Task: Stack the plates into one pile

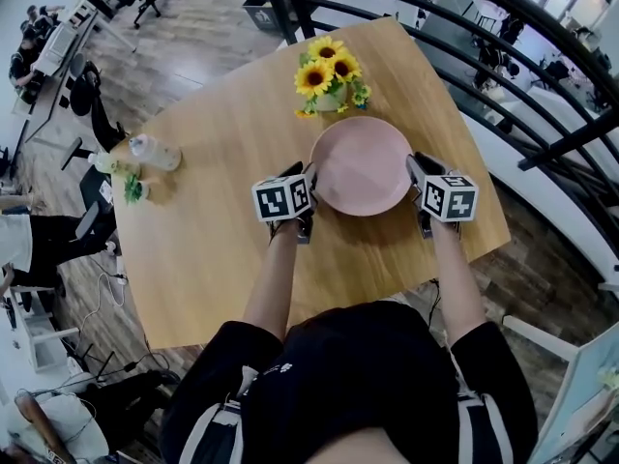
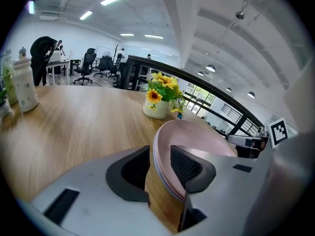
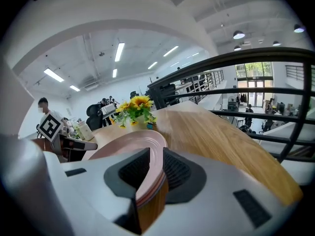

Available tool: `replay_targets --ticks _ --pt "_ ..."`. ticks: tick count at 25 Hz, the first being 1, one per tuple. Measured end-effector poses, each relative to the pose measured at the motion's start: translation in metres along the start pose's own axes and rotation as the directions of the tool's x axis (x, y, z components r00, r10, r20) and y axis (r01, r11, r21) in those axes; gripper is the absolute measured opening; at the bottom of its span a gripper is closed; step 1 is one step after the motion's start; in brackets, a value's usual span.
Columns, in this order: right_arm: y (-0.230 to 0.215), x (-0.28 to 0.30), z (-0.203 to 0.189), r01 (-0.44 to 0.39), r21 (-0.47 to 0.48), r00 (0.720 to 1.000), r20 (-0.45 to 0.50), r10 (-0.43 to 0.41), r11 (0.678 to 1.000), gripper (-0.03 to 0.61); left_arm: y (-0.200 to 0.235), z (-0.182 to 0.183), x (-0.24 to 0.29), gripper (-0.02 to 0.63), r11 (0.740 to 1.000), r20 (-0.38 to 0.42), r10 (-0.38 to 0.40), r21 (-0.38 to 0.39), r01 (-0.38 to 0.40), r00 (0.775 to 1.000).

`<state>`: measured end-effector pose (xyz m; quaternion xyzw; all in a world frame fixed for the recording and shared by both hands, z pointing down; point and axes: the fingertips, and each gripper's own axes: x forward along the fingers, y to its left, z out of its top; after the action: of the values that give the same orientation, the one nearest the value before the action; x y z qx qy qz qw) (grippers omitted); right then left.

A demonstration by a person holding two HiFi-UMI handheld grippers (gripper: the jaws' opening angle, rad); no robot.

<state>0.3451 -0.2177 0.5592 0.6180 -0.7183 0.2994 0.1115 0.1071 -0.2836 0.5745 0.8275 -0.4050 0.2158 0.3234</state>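
The left gripper (image 2: 160,168) is standing released. The rim of the pile of round pink plates (image 2: 197,136) is lying between its dark ribbed pads (image 2: 130,173), and a gap is showing between the rim and the outer pad, so nothing is being pinched on this side. The right gripper (image 3: 156,171) is clenching the opposite rim of the same pile (image 3: 123,144). Its ribbed pads (image 3: 174,168) are pressing on either side of the edge, where several plate rims are showing one above another.

From the head view, the left gripper (image 1: 308,187) and the right gripper (image 1: 416,167) are flanking the pile (image 1: 360,167) at its left and right edges, and each marker cube is sitting just behind its jaws. The pile is resting flat on the light wooden table (image 1: 222,249), near the edge closest to the person, whose bare forearms are reaching out from black sleeves.

Just beyond the plates a bunch of yellow sunflowers in a white vase (image 1: 331,75) is standing upright, close to the far rim of the pile but apart from it. Well off to the left a pale plastic bottle (image 1: 155,151) is lying near the table's corner. A black metal railing (image 1: 542,95) is curving past the table's right side.
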Motion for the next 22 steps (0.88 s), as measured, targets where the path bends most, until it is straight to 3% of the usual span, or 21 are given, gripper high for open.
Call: replay_targets --ticks 9,15,22 --pt "0.04 -0.021 0.033 -0.07 -0.035 0.987 0.146 0.074 0.997 0.024 -0.007 0.017 -0.037 0.095 0.998 0.107 -0.035 0.063 0.029 0.994" --pt "0.084 -0.031 0.051 -0.164 -0.075 0.961 0.212 0.176 0.984 0.0 -0.019 0.031 -0.07 0.031 0.989 0.21 -0.098 0.132 0.071 0.973" --pt "0.132 -0.039 0.064 -0.237 -0.136 0.927 0.264 0.266 0.962 0.0 -0.023 0.042 -0.108 0.028 0.98 0.283 -0.133 0.182 0.083 0.95"
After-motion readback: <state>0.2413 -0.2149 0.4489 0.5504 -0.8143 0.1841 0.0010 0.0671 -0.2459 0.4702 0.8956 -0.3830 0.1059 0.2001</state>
